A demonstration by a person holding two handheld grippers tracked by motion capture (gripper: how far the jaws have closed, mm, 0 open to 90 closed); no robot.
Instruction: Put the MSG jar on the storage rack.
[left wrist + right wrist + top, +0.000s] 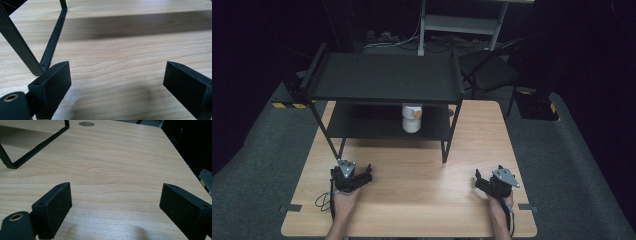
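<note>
Both claws are resting low at the near edge of the wooden worktop (412,200). Left claw (362,176) is sitting spread wide, empty; right claw (482,181) likewise spread, gripping nothing. A white bottle (412,118) is standing on the lower shelf of the black rack (387,80), well apart from both. Likely risk: reaching in under the top shelf, a claw is clipping the rack's leg (20,47) or tipping the bottle.

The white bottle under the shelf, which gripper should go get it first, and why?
Probably either one: the white bottle stands upright on the rack's lower shelf, about midway between them. Both the left gripper and the right gripper rest on the table, jaws open and empty. Try reaching the right one forward.
</note>
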